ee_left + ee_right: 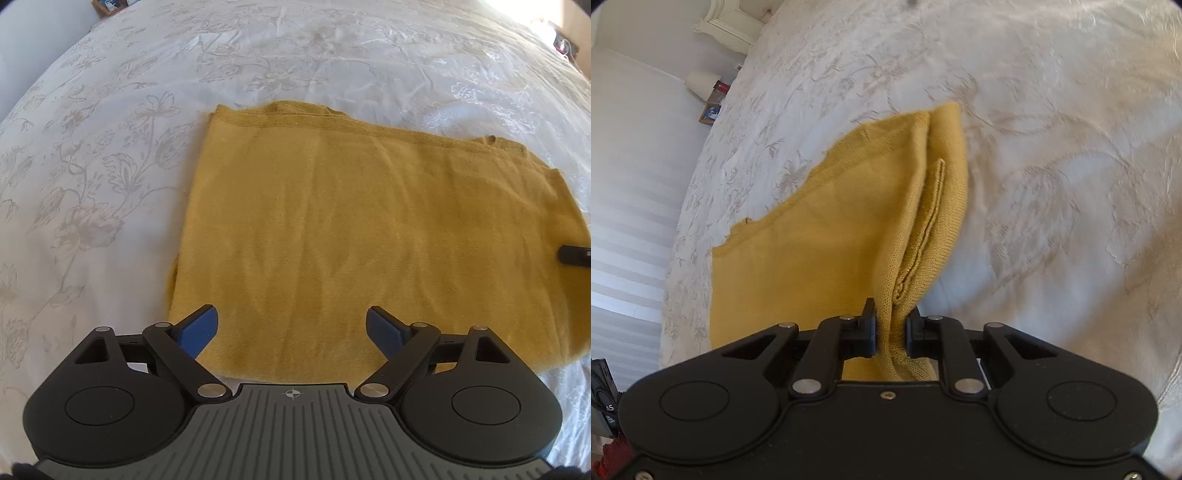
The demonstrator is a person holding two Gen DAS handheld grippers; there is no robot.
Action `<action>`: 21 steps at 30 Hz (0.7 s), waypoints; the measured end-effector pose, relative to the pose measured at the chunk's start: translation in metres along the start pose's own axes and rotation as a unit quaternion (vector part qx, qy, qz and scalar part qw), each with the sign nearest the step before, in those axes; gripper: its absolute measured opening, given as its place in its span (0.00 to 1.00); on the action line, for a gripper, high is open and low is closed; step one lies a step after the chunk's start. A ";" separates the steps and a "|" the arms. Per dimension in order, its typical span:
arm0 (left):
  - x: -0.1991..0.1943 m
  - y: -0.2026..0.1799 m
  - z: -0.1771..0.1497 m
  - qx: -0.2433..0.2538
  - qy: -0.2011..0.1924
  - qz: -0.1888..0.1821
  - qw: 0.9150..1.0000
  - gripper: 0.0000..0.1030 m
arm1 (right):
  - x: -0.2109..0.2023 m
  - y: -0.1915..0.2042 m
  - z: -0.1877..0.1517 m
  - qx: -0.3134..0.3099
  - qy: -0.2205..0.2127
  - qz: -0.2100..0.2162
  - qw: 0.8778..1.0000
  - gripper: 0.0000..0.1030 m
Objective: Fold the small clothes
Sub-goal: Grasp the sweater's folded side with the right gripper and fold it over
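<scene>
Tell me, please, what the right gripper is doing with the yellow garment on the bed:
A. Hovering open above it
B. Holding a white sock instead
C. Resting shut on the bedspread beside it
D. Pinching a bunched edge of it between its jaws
D: in the right wrist view, the right gripper has its jaws closed on a gathered edge of the yellow garment, which lies on the bedspread.

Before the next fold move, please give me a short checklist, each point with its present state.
1. right gripper pinches the yellow garment edge: ok.
2. left gripper open above the near edge, nothing between its pads: ok.
3. Garment lies flat on the bedspread: ok, apart from the pinched edge.
4. All layers caught in the right pinch: cannot tell.
5. Nothing else lies on the garment: ok.
</scene>
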State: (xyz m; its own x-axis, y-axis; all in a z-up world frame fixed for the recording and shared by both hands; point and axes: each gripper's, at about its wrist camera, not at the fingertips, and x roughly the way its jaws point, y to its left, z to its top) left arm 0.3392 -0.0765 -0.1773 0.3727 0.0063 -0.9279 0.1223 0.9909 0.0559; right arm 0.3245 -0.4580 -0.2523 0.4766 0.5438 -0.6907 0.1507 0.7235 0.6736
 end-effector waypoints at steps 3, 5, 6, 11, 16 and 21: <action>-0.004 0.017 0.001 -0.006 -0.015 -0.007 1.000 0.85 | -0.009 0.034 0.004 -0.022 -0.007 0.003 1.000 0.22; -0.006 0.027 0.002 -0.005 -0.024 -0.010 1.000 0.85 | -0.011 0.058 0.007 -0.032 -0.008 0.007 0.999 0.22; -0.007 0.033 0.003 -0.005 -0.028 -0.012 1.000 0.85 | -0.010 0.071 0.008 -0.040 -0.007 0.006 0.999 0.22; -0.010 0.067 0.001 -0.014 -0.039 -0.027 0.999 0.85 | 0.017 0.128 0.003 -0.065 -0.002 0.009 0.998 0.22; -0.012 0.102 -0.007 -0.007 -0.038 -0.023 0.999 0.85 | 0.050 0.172 -0.007 -0.071 0.007 0.022 0.997 0.22; -0.010 0.140 -0.018 -0.007 -0.027 -0.016 0.999 0.85 | 0.092 0.216 -0.020 -0.086 0.029 0.030 0.995 0.21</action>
State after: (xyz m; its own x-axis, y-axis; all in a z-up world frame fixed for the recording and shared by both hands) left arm 0.3365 0.0648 -0.1670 0.4179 -0.0323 -0.9079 0.1222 0.9923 0.0209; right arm 0.3833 -0.2433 -0.1754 0.4289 0.6089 -0.6673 -0.0305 0.7480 0.6630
